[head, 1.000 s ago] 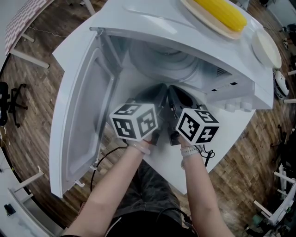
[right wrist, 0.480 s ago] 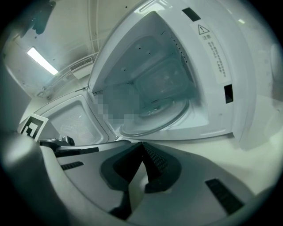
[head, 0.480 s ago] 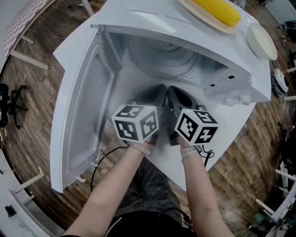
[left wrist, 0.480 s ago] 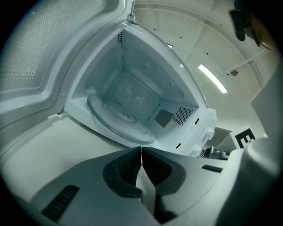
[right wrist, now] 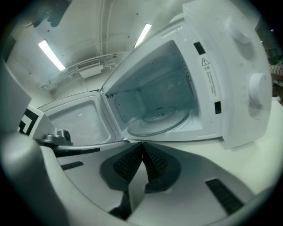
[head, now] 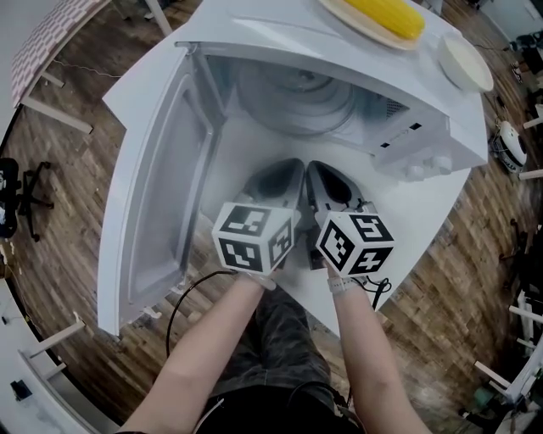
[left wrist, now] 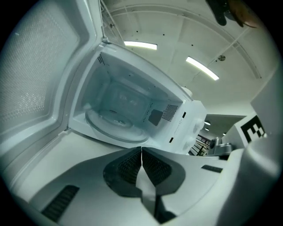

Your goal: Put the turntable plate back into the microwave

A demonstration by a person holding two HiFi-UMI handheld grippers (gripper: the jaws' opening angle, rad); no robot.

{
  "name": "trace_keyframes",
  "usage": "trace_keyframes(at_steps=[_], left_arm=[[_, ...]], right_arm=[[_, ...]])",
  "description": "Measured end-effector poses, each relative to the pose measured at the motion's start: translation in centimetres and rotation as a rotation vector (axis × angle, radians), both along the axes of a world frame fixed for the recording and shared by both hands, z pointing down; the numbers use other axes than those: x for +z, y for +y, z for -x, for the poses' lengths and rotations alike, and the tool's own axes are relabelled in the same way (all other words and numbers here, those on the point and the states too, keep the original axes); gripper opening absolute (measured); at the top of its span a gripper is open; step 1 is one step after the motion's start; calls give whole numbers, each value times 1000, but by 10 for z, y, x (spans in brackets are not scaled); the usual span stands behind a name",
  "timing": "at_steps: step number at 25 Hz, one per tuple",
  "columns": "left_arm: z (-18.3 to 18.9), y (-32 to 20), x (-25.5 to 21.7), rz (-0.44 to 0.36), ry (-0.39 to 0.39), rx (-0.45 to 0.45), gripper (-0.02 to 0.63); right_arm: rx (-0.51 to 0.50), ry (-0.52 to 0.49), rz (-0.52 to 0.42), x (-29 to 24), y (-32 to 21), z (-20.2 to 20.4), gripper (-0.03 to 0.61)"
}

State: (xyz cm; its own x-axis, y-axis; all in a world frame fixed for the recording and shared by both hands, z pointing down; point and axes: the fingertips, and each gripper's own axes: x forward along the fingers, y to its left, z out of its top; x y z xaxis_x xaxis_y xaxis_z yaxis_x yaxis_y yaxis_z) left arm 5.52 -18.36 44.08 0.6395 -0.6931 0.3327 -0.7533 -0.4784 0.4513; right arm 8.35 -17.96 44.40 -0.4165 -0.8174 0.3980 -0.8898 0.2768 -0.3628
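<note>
Glass already in place: clear round glass turntable plate [right wrist: 159,120] flat on the cavity floor of the boxy white microwave oven [head: 254,34], wide white door [head: 161,186] swung open to the left. Since a second ago, drawn back a little toward the person: left tool [left wrist: 141,150] and right tool [right wrist: 142,145], side by side over the white table [head: 416,212], clear of the opening. Both with jaws pressed together, holding nothing. Reads as the plate delivered and let go; probably leaves only the door to shut, if that. On top of the oven, yellow corn cob [head: 382,13] on a pale oval plate [head: 361,27], near a small white round dish [head: 465,61]. For writing: a warning-triangle label [right wrist: 208,77] on the oven's front beside the cavity, print too small to read; no brand visible.
</note>
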Motion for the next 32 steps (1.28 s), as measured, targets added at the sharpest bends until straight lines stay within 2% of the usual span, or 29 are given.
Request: trace_keyframes(at_steps=[12, 17, 26, 32], left_arm=[[14, 57, -25, -110, -12, 6, 17], [25, 88, -38, -135, -4, 22, 17], [41, 141, -78, -178, 36, 21, 17], [46, 176, -120, -232, 62, 51, 17]], right_arm=[[0, 75, -94, -26, 56, 17, 21], [27, 63, -126, -39, 87, 26, 21], [24, 123, -199, -81, 140, 43, 21], [44, 95, -226, -115, 176, 50, 20]])
